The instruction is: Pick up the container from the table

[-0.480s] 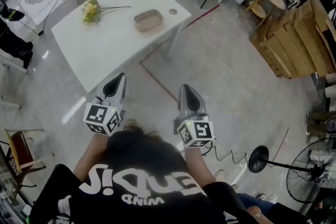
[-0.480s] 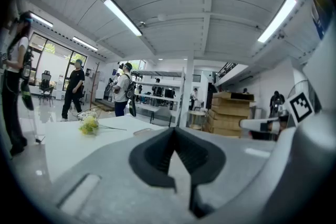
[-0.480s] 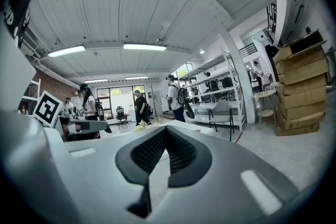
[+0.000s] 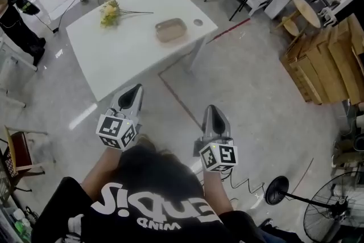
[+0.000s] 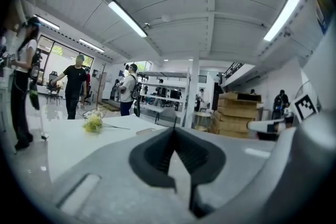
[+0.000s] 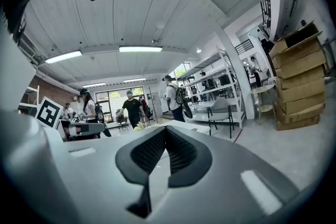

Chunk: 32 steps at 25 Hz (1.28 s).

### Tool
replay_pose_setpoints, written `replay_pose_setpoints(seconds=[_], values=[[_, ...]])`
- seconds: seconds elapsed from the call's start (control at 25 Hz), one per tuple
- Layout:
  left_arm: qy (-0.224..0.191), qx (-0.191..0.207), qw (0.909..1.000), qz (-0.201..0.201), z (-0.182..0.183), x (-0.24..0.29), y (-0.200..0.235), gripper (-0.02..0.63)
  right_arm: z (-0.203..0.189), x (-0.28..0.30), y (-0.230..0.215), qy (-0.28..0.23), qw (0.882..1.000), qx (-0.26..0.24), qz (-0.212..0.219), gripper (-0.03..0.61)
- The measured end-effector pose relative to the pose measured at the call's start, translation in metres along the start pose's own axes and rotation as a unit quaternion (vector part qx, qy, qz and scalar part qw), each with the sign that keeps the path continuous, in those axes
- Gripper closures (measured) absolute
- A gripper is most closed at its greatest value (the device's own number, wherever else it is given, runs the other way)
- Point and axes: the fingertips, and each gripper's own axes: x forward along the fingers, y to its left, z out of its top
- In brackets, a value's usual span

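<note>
In the head view, you hold both grippers low in front of your chest, short of the white rectangular table (image 4: 125,57). The shallow tan rectangular container (image 4: 171,29) lies on the table's far right part. A small round grey disc (image 4: 198,23) sits just beside it toward the corner, and a bunch of yellow flowers (image 4: 109,12) lies well apart on the far left. Your left gripper (image 4: 136,89) points at the table's near edge. Your right gripper (image 4: 211,108) hangs over the grey floor to the right of the table. Neither touches the container.

In the left gripper view, your jaws are pressed together at the tips with nothing between them. Beyond them the table top stretches away, flowers to the left, and the container shows as a low tan shape just left of the tips.

In the right gripper view, your jaws also meet at the tips and hold nothing. Past them you see a table corner, a grey chair (image 6: 220,110) and stacked cardboard boxes (image 6: 296,81) at the right.
</note>
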Motion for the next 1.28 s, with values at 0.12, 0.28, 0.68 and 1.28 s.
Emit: replay_pose_setpoints(seconds=[0.12, 0.28, 0.68, 1.28], values=[[-0.003, -0.001, 1.0, 0.008, 0.001, 0.003, -0.004, 0.612, -0.004, 0.003, -0.009, 0.008, 1.0, 0.005, 0.01, 0.578], [-0.015, -0.003, 0.9998, 0.015, 0.006, 0.017, -0.001, 0.612, -0.008, 0.013, -0.02, 0.014, 1.0, 0.005, 0.02, 0.578], [-0.039, -0.016, 0.999, 0.012, 0.021, 0.094, 0.042, 0.612, -0.009, 0.097, -0.043, 0.021, 0.999, -0.002, 0.036, 0.578], [-0.008, -0.032, 0.9994, -0.009, 0.05, 0.247, 0.131, 0.612, 0.041, 0.268, -0.078, 0.011, 0.999, -0.009, 0.03, 0.578]])
